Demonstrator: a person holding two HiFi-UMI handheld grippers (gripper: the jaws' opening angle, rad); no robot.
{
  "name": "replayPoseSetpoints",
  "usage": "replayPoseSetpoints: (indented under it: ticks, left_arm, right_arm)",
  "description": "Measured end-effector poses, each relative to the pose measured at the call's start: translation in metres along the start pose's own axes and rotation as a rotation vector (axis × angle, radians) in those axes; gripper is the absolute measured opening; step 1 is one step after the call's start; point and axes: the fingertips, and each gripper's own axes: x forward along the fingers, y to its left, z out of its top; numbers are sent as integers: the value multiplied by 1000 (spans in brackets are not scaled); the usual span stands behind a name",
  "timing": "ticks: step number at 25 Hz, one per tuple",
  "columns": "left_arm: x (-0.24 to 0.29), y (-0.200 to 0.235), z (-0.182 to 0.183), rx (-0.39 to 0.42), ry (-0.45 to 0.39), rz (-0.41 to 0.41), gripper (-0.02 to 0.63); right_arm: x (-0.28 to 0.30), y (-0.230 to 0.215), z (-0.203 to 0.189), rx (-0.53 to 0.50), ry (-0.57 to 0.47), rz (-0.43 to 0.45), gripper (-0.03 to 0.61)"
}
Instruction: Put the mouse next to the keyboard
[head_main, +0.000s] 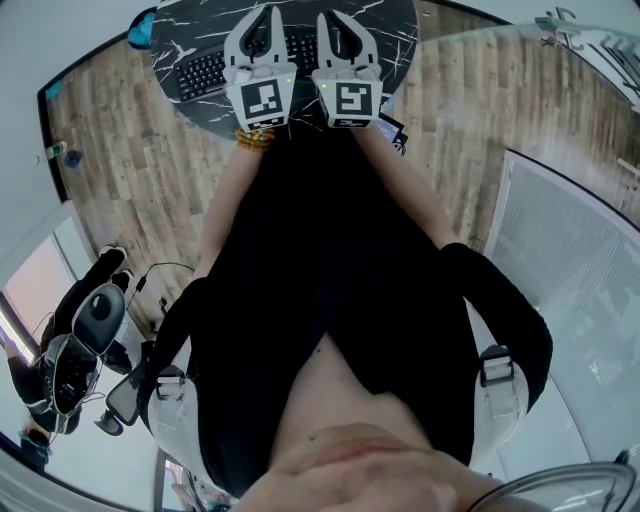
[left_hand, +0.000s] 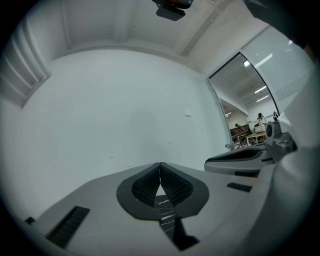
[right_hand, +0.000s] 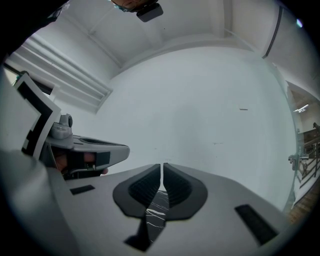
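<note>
A black keyboard (head_main: 203, 72) lies on the round black marble table (head_main: 395, 25), partly hidden under my grippers. I see no mouse in any view. My left gripper (head_main: 267, 12) and right gripper (head_main: 326, 18) are held side by side above the table's near edge, both pointing away from me. The left gripper (left_hand: 159, 165) has its jaws shut with nothing between them. The right gripper (right_hand: 163, 165) is shut and empty too. Both gripper views face a plain white wall, and a sliver of marble shows below the pads.
A teal object (head_main: 141, 29) sits at the table's far left edge. Wooden floor (head_main: 130, 150) surrounds the table. A black and white machine on a wheeled base (head_main: 85, 335) stands at my left. Glass partitions (head_main: 580, 250) run along the right.
</note>
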Motion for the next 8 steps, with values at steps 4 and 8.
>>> replayPoseSetpoints:
  ticks: [4, 8]
  left_arm:
    - [0, 1, -2, 2, 7, 1, 14]
    - [1, 6, 1, -7, -8, 10, 14]
  right_arm:
    - [1, 2, -1, 0, 3, 6, 38]
    - [1, 3, 0, -1, 7, 7, 38]
